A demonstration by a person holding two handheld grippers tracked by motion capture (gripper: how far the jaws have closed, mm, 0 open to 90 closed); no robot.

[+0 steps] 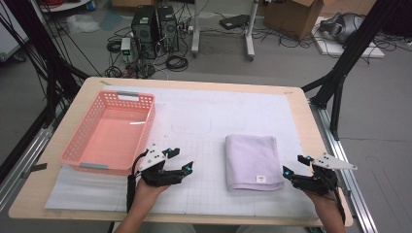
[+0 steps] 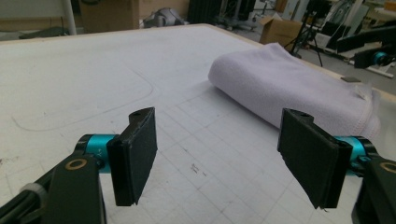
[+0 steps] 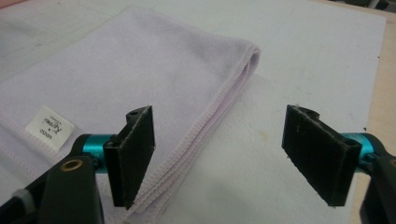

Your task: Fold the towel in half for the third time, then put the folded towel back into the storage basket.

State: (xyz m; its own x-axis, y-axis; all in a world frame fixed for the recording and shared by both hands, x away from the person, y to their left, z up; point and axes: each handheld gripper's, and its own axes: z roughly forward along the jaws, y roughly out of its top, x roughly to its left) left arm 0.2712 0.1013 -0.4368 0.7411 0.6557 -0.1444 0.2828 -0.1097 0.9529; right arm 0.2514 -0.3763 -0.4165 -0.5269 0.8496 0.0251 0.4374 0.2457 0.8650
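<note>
Towel [image 1: 254,162], folded, lies at lower centre-right of the high view between the left gripper [image 1: 180,162] and right gripper [image 1: 295,166], both wide open and empty; a shallow pinch could likely lift one layer and unfold it.

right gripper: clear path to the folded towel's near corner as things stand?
Probably yes. The right gripper is open beside the towel, whose hemmed edge lies between its jaws in the right gripper view, nothing between them.
</note>
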